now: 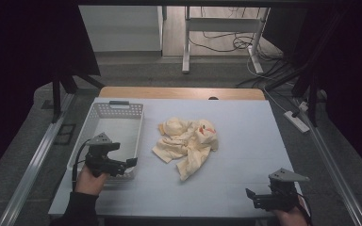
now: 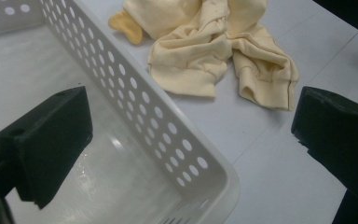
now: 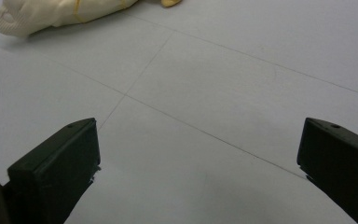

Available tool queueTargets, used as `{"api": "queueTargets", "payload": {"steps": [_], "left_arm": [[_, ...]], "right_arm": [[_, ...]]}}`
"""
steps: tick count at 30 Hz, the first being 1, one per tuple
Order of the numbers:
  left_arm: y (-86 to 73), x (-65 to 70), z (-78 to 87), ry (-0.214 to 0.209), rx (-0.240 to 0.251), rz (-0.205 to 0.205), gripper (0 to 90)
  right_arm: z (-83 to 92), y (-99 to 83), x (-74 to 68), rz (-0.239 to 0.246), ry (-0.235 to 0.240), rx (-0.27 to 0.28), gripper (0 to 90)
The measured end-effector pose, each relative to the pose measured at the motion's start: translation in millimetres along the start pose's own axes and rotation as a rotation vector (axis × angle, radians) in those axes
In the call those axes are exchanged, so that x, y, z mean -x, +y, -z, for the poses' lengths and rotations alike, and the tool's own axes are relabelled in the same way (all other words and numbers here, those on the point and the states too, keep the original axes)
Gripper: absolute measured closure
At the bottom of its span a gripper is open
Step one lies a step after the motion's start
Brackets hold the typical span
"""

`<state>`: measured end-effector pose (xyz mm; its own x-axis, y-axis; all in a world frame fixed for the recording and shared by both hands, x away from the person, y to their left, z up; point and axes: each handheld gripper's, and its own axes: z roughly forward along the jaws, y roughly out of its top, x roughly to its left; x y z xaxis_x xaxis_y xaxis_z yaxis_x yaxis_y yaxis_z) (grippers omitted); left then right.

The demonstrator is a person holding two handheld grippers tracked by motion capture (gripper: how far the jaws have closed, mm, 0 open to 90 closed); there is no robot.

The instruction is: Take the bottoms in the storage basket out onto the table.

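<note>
A crumpled pale-yellow garment (image 1: 187,141) with an orange patch lies in the middle of the white table; its cuffs and folds (image 2: 205,51) show ahead of the left jaws, and one cuff (image 3: 37,16) at the top left of the right gripper view. An empty white perforated basket (image 1: 104,128) stands at the left. My left gripper (image 1: 125,165) is open and hovers over the basket's near right corner (image 2: 214,177), one jaw above the basket's inside, the other above the table. My right gripper (image 1: 254,197) is open with nothing between its jaws, low over bare table near the front right edge.
The table top (image 1: 245,155) has bare room right of the garment and along the front. Metal rails (image 1: 330,160) run down both sides. Beyond the far edge are a floor with cables, a power strip (image 1: 298,120) and desk legs.
</note>
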<state>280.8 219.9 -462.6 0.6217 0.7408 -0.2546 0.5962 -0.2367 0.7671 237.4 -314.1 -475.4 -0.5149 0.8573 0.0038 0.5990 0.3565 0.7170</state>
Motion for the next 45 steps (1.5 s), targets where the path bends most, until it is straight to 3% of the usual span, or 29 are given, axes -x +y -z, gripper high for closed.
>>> {"api": "queueTargets", "payload": {"steps": [20, 45], "left_arm": [[-19.1, 3.7, 14.3, 0.008, 0.013, 0.016, 0.0], [-51.7, 4.7, 35.7, 0.05, 0.027, 0.046, 0.0]], "right_arm": [[-0.1, 0.0, 0.0, -0.001, -0.001, 0.0, 0.0], [-0.5, 0.1, -0.2, 0.0, -0.002, -0.002, 0.0]]}}
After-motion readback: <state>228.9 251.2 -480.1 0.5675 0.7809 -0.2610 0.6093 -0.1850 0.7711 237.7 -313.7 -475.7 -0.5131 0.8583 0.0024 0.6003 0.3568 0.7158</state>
